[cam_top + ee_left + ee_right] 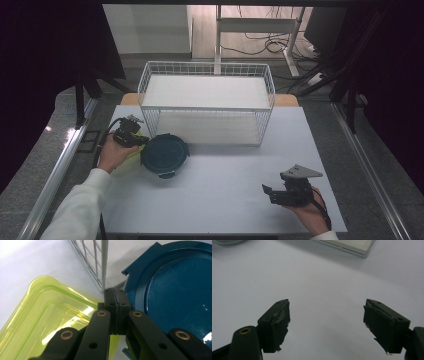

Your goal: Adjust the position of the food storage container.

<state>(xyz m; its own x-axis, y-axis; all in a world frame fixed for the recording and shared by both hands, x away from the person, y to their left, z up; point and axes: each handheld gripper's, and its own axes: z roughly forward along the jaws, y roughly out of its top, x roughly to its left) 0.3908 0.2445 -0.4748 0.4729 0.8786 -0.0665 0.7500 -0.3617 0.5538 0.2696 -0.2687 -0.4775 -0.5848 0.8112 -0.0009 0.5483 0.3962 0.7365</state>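
**Counter inspection: left jaws together, right jaws apart**

White counter (225,170) carries a white wire basket (206,102) at its far side. A dark blue round lid (164,155) lies front-left of the basket, beside a yellow-green container (42,315). Left gripper (115,298): jaws pressed together between container and lid. Right gripper (327,322): jaws wide apart over bare counter, near right.

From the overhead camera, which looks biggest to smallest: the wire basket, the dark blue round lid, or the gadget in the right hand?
1. Wire basket, clearly largest.
2. Blue lid.
3. Right gripper, smallest, though it sits nearer the camera.
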